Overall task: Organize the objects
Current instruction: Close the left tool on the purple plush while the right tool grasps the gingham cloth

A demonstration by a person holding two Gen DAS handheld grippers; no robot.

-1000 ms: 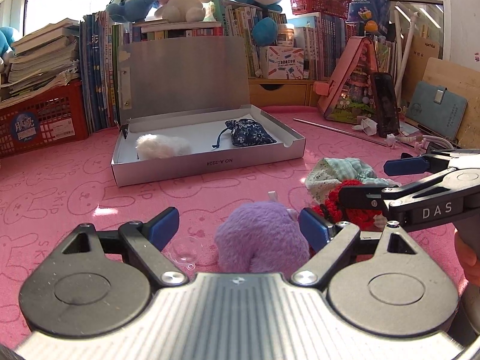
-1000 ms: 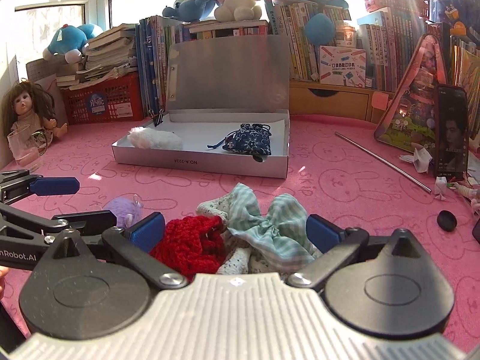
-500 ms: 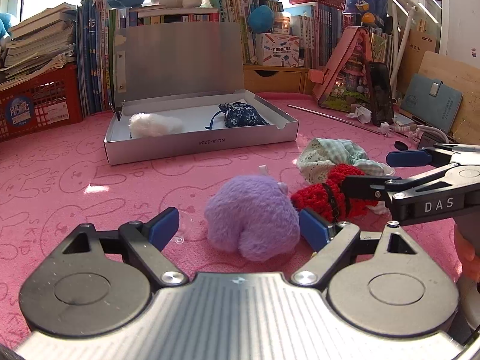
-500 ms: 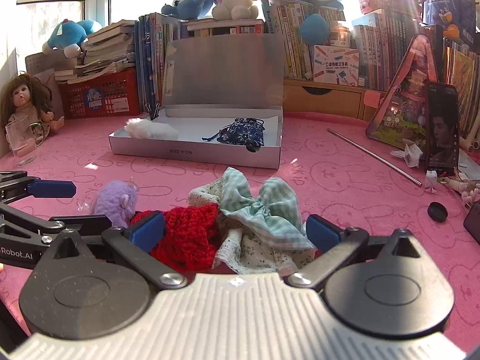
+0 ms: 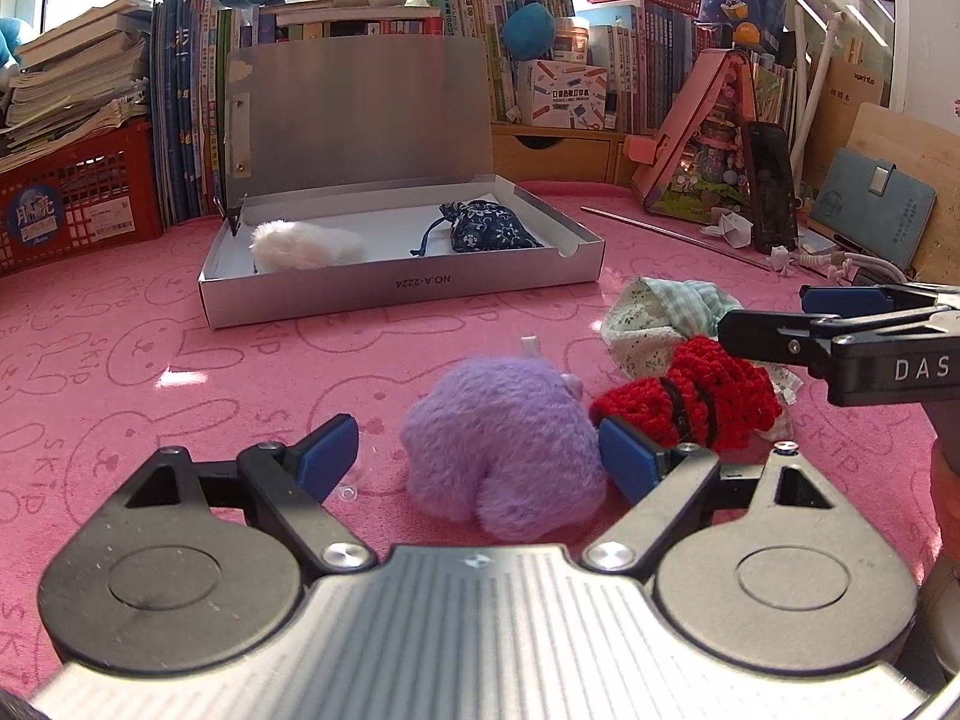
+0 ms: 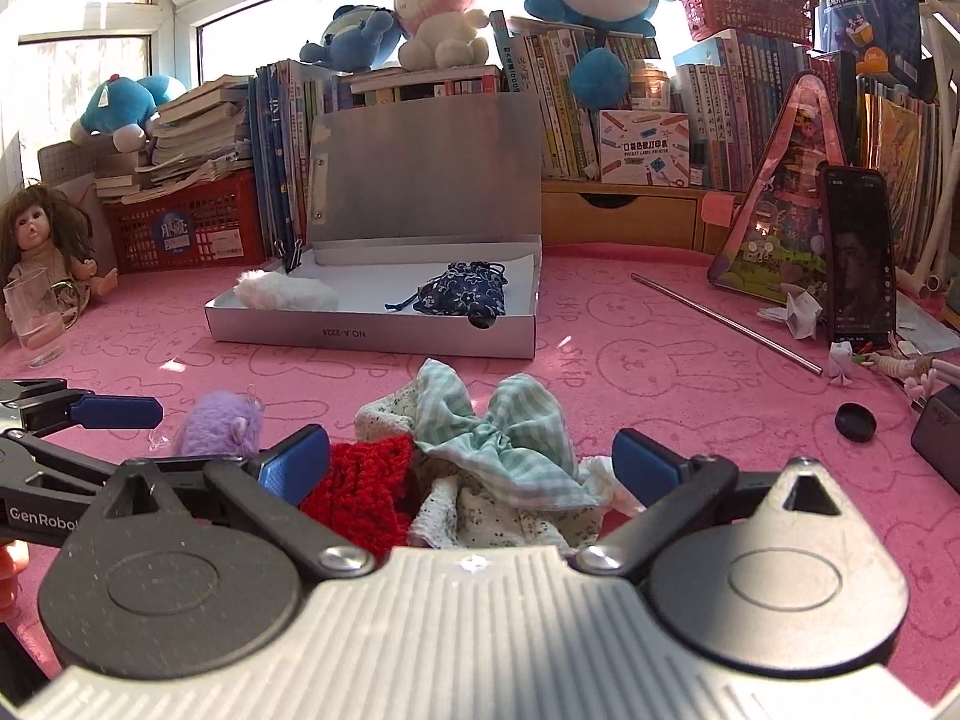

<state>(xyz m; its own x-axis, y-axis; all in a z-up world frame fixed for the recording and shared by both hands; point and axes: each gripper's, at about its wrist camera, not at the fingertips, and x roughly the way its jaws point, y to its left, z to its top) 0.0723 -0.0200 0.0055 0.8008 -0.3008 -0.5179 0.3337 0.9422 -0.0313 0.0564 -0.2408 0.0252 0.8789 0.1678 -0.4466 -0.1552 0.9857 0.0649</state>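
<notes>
Bare pink mat (image 5: pixel 120 360) between grippers and open silver box (image 5: pixel 396 294); box front wall faces grippers. Left gripper (image 5: pixel 480 456) spread wide around purple plush (image 5: pixel 504 444), right pad touching, no clamp. Right gripper (image 6: pixel 474 456) released, straddling red knit piece (image 6: pixel 360 492) and green-striped cloth (image 6: pixel 498 450). Plush round, no clear long axis.
</notes>
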